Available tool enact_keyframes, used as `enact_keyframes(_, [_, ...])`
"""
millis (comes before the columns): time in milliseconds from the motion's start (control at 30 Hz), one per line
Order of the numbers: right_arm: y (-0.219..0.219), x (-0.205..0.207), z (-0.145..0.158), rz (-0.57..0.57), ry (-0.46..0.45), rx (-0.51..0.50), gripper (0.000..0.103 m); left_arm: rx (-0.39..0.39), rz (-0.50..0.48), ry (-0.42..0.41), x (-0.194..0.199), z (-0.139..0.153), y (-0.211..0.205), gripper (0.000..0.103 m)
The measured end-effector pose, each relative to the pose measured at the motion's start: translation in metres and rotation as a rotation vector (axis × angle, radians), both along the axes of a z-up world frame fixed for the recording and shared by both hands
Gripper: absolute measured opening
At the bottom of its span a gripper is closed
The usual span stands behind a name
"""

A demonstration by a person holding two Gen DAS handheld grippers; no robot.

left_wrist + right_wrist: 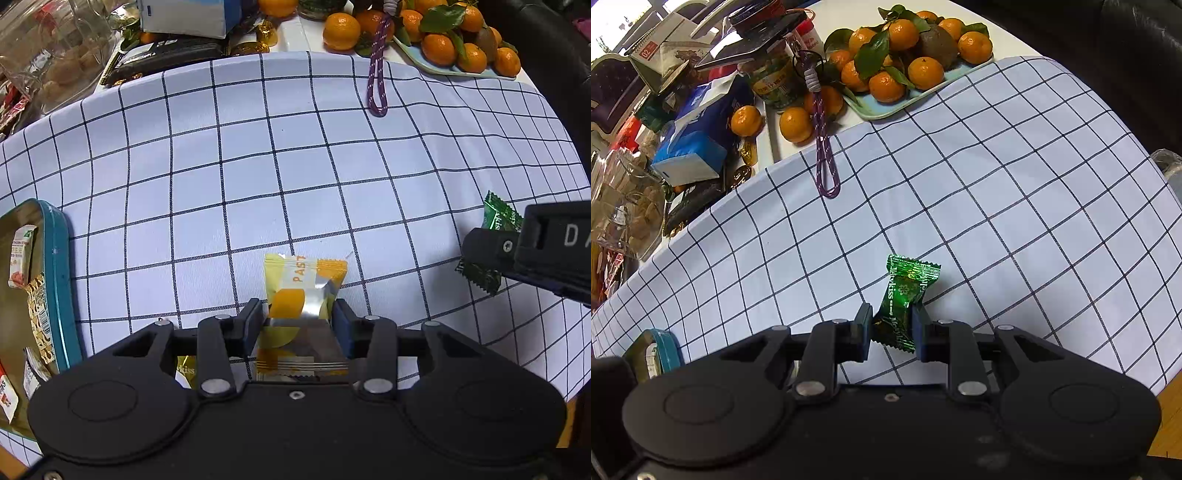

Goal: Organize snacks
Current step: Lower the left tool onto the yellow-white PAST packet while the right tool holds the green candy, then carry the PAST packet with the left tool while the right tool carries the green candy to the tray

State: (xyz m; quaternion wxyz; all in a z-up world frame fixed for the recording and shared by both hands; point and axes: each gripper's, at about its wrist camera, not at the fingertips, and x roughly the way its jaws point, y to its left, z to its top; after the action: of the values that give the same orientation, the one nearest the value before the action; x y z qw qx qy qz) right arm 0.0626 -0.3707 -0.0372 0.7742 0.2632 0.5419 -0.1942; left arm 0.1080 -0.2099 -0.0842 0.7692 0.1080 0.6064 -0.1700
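Far left, the teal tin [55,280] already had several wrapped snacks in it, incl. a brown patterned pkt [38,314] and some white sachets, so part of the sorting looked done.

Next over, my left gripper [299,317] pointed steeply down at the yellow pastry pkt [304,286]. The pkt sat between the fingers, one end lying out on the checked cloth [295,166]. Jaws stood wide apart; I couldn't tell if the pads actually pressed the wrapper, so I wouldn't call it gripped. A gold-wrapped sweet [186,371] peeked out under the gripper body, also not yet in the tin.

To the right, my right gripper [892,325] was squeezed tight on the green candy [905,299], wrapper pinched at the waist, its top end sticking up past the fingertips, w/ the cloth below.

My read: roughly midway. At least three pieces left, i.e. the yellow pkt, gold sweet and green candy. All still needed carrying left to the tin.
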Motion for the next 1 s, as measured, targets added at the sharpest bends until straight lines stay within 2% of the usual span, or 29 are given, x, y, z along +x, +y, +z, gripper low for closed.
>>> enact_keyframes(233, [0.004,0.001,0.004,0.022,-0.015,0.006,0.025,-0.044,0.076,0.003,0.0,0.004,0.01,0.041])
enact_keyframes(367, [0.0,-0.001,0.009,0.019,-0.033,0.012,0.024,-0.073,0.11,0.022,0.008,0.017,0.015,0.04])
enact_keyframes(433, [-0.003,-0.003,0.013,0.014,-0.044,0.014,0.024,-0.064,0.107,-0.004,0.012,0.028,0.016,0.04])
enact_keyframes(567, [-0.007,-0.004,0.015,-0.003,-0.052,0.018,0.024,-0.012,0.106,-0.111,0.02,0.048,0.023,0.041])
enact_keyframes(767, [-0.001,0.0,0.016,0.0,-0.055,0.019,0.024,0.013,0.194,-0.184,0.036,0.058,0.055,0.041])
enact_keyframes(833, [0.003,0.003,0.015,0.008,-0.055,0.02,0.024,0.035,0.222,-0.182,0.041,0.058,0.064,0.041])
enact_keyframes(1000, [0.008,0.007,0.011,0.009,-0.041,0.018,0.024,0.012,0.236,-0.119,0.043,0.056,0.081,0.041])
